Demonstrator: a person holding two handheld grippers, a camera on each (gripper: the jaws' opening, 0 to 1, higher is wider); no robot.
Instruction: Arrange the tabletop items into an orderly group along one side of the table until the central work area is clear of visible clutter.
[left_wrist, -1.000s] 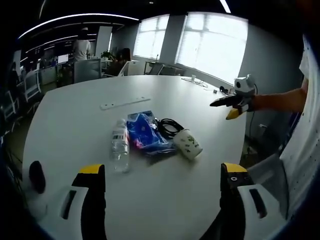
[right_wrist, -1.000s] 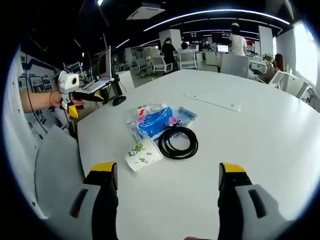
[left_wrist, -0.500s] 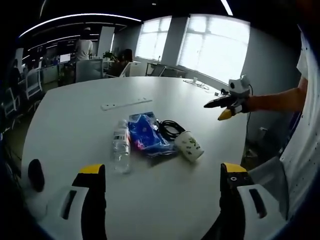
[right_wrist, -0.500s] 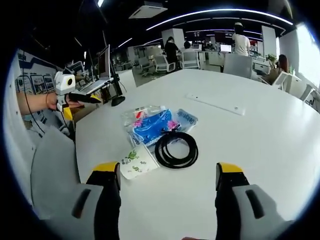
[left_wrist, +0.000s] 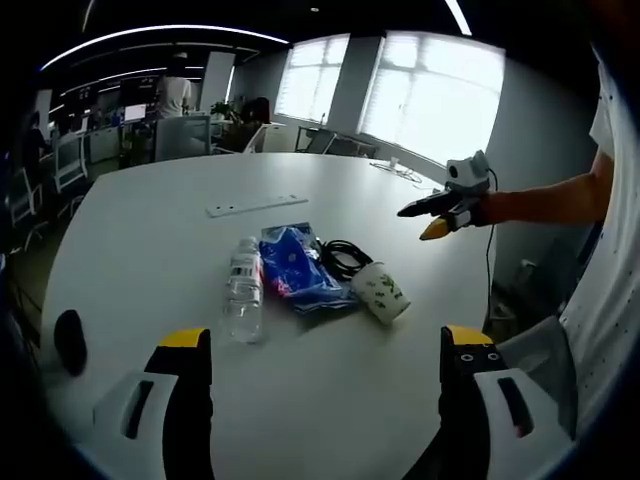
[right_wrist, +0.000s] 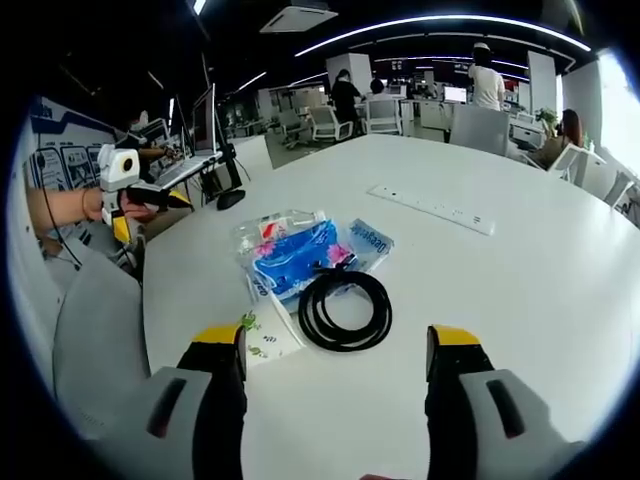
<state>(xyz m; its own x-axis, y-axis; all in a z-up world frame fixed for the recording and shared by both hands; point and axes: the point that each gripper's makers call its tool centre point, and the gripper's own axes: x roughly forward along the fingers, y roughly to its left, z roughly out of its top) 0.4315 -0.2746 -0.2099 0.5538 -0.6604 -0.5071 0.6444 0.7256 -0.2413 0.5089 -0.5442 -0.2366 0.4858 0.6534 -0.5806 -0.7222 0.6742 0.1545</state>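
Both grippers, left (left_wrist: 325, 350) and right (right_wrist: 335, 350), gape wide, holding nothing, above the white table (left_wrist: 150, 215). Mid-table clutter: bottle (left_wrist: 243, 290), blue packet (left_wrist: 290, 265), black cable coil (right_wrist: 345, 310), paper cup (left_wrist: 380, 292) on its side. Farther off, a power strip (right_wrist: 430, 208); beyond, office desks, chairs, bright windows.

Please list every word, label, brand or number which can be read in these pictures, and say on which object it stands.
No text can be read with certainty.
Blue package: print on its clear flap, too blurred to read.
Water bottle: label too small to read.
Paper cup: green marks, a pattern, no legible words.
Wall posters: too small to read.
Black cable coil and power strip: no writing visible.
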